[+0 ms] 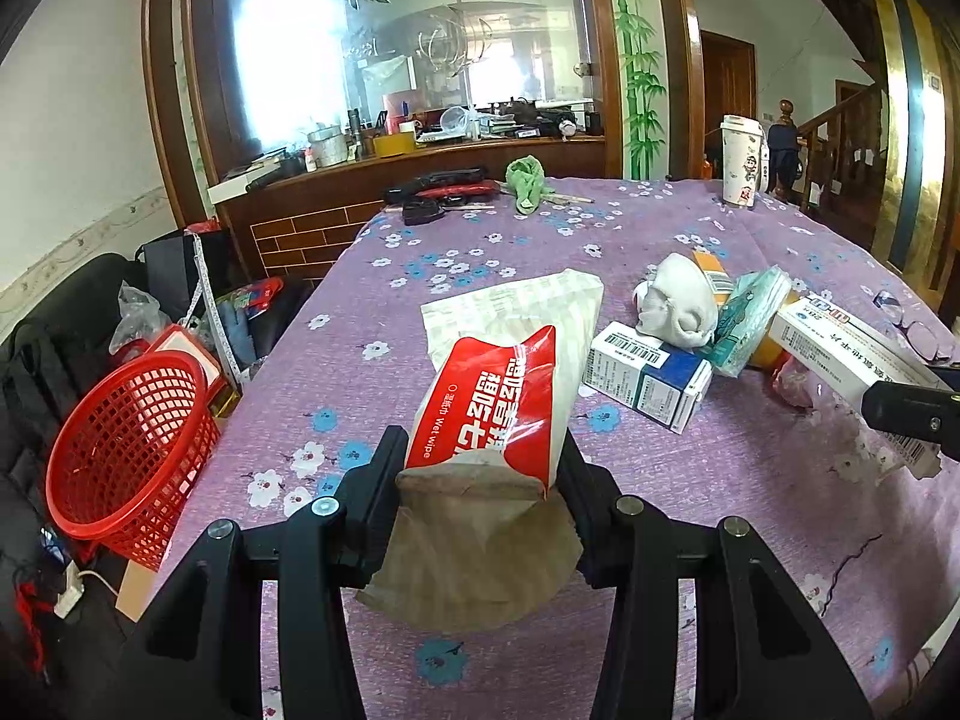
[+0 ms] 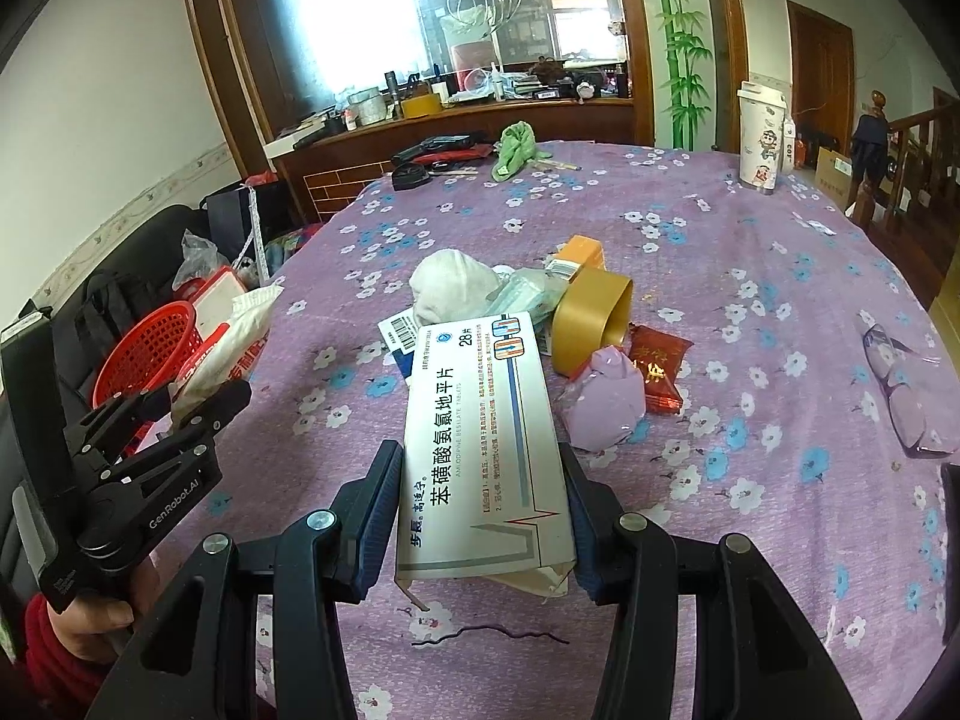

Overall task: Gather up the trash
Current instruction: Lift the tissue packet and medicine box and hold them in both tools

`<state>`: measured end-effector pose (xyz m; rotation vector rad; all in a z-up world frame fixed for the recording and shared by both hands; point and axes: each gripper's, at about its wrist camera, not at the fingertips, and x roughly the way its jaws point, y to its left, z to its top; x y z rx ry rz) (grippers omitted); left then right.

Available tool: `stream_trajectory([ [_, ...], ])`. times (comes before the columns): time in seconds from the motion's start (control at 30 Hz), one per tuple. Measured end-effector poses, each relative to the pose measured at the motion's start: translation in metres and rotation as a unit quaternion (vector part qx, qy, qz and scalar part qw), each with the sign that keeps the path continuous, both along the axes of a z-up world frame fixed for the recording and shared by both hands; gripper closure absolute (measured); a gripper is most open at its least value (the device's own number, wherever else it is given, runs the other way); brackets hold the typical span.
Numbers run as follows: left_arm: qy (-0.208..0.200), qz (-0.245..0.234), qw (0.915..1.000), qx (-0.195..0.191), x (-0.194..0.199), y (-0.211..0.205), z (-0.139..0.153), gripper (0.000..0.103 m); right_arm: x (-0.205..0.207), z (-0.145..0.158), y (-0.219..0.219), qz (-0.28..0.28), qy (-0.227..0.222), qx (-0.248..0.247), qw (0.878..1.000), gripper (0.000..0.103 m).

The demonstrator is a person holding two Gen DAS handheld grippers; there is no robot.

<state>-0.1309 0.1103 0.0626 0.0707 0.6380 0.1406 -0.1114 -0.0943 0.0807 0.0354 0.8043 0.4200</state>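
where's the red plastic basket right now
The red plastic mesh basket sits off the left edge of the purple floral-clothed table, tilted beside the black bags; in the right wrist view it shows just behind the left gripper.

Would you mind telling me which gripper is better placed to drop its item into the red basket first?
Left. The left gripper, shut on the wet wipe packet, is nearest the red basket; the right gripper holds the medicine box farther away.

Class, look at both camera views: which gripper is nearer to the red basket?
Left. The left gripper, shut on a wet wipe packet, is beside the red basket; the right gripper, holding a pill box, is farther right.
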Motion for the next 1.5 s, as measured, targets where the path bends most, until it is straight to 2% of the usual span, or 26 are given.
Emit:
stream_trajectory([
  [1.5,-0.011,0.031,0.9994,-0.007,-0.006,0.026,0.004,0.057,0.002,0.008,0.036,0.038,0.008,0.003,0.999,0.05],
])
